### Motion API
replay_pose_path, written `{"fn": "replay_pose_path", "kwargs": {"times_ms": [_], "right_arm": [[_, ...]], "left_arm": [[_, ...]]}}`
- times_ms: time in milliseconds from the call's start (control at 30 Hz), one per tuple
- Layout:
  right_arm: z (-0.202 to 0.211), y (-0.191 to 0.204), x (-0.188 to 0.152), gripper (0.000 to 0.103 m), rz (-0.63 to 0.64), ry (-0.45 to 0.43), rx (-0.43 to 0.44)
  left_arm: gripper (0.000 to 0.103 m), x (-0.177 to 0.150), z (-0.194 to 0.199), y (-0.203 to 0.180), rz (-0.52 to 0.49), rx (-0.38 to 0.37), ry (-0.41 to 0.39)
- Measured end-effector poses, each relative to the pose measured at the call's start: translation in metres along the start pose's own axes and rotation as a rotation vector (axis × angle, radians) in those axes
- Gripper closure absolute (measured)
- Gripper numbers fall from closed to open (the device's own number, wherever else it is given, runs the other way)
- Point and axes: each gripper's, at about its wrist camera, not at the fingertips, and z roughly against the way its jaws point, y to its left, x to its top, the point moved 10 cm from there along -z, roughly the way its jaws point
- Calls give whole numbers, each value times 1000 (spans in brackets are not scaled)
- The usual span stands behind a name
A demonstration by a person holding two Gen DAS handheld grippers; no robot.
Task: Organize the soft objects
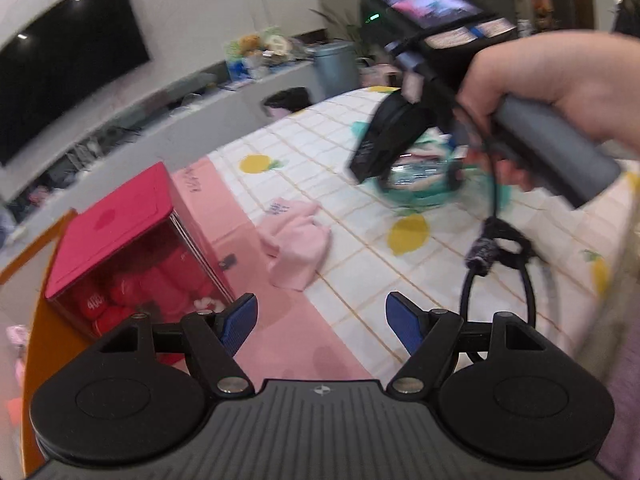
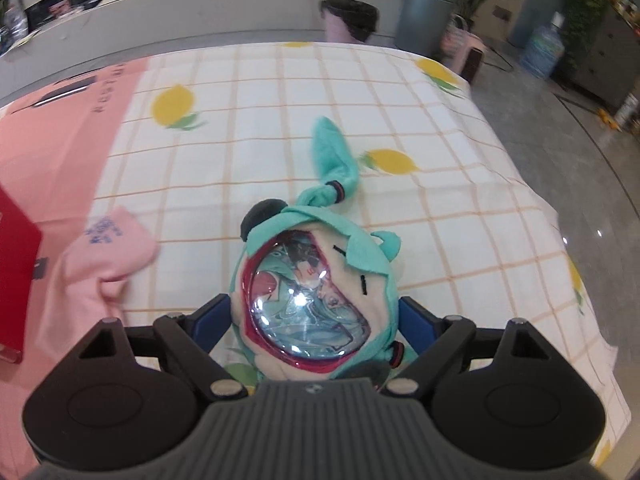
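Note:
A teal plush doll (image 2: 312,280) with a shiny round window on its face lies on the checked cloth; it also shows in the left wrist view (image 1: 420,176). My right gripper (image 2: 316,324) has a finger on each side of the plush and is closed on its sides. A pink folded cloth (image 1: 298,248) lies on the table left of the plush, also seen in the right wrist view (image 2: 108,252). My left gripper (image 1: 322,320) is open and empty above the pink strip, near the red box (image 1: 120,232).
The red box has a clear front with red soft items inside. The table cloth (image 2: 280,120) has a lemon pattern and a pink band on the left. A grey bin (image 2: 424,16) and a counter stand beyond the table's far edge.

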Motion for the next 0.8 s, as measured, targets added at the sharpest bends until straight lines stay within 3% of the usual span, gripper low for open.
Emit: {"fn": "replay_pose_path", "kwargs": {"times_ms": [167, 333, 500, 667, 800], "right_arm": [[-1, -20, -3, 16, -39, 14, -22], [-2, -25, -3, 14, -73, 27, -23], [-4, -26, -3, 14, -83, 28, -10], [-4, -29, -3, 14, -102, 29, -5], [-6, -29, -4, 13, -105, 33, 3]], "left_arm": [[17, 8, -16, 0, 37, 106, -35], [17, 18, -41, 3, 58, 151, -12], [17, 23, -56, 4, 104, 113, -16], [21, 23, -68, 7, 187, -7, -16], [21, 22, -67, 15, 249, -27, -11]]}}
